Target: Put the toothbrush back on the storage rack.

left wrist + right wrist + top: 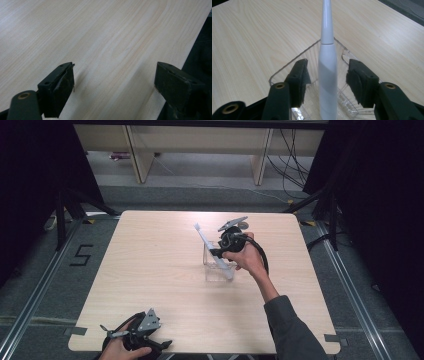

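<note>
Inside the clear tray (277, 72), a white toothbrush (327, 70) leans between the right gripper's (327, 75) spread jaws; left gripper (113, 82) spread.

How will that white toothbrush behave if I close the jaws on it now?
The toothbrush looks rigid and glossy, so it may slip or twist. It leans in the clear container, which looks light and could tip or slide when the brush shifts.

Grey sleeve (292, 330); each black tool (223, 254) carries a grey three-cornered plate and black cable
</note>
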The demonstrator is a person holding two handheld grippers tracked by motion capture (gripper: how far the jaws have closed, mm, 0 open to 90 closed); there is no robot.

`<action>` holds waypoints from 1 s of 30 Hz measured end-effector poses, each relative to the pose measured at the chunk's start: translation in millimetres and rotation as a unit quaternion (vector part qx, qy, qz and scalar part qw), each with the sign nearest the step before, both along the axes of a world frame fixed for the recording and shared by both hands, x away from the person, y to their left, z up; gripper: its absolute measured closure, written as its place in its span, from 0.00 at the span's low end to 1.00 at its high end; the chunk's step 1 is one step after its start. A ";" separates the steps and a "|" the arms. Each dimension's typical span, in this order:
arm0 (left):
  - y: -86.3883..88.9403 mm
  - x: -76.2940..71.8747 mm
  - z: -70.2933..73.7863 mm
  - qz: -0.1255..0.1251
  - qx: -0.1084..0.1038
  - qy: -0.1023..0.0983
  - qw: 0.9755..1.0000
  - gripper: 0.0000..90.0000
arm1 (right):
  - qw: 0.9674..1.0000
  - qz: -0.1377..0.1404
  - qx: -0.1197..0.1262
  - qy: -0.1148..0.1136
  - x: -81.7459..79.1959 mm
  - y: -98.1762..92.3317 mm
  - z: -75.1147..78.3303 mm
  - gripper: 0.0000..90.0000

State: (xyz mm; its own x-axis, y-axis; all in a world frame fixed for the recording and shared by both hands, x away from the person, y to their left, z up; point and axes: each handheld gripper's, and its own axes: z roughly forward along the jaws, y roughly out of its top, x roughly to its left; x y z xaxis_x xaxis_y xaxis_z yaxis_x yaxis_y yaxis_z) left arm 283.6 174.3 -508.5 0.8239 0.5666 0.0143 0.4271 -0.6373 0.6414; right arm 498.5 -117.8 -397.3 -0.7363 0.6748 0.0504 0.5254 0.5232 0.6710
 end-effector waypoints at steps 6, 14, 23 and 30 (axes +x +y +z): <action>-0.1 -0.2 0.0 0.000 0.001 0.000 1.000 0.17 | 1.000 0.010 0.007 -0.013 -7.1 -4.3 6.0 0.52; -0.1 -0.2 0.0 0.000 0.001 0.000 1.000 0.17 | 0.999 0.020 0.027 -0.035 -12.1 -10.0 9.1 0.45; 0.2 0.1 -0.1 0.001 0.000 -0.001 1.000 0.17 | 0.998 0.019 0.049 -0.037 -22.6 -16.3 11.8 0.40; -0.1 -0.2 0.2 0.001 0.001 0.000 1.000 0.17 | 0.997 0.014 0.053 -0.048 -30.6 -24.5 11.7 0.37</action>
State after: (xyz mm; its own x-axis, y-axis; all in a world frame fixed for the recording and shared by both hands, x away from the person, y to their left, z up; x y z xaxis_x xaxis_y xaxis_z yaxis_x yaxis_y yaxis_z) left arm 283.5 174.2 -508.3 0.8230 0.5678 0.0163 0.4278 -0.6385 0.6397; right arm 467.9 -142.3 -385.5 -0.7592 0.6491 0.0485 0.4422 0.4597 0.7702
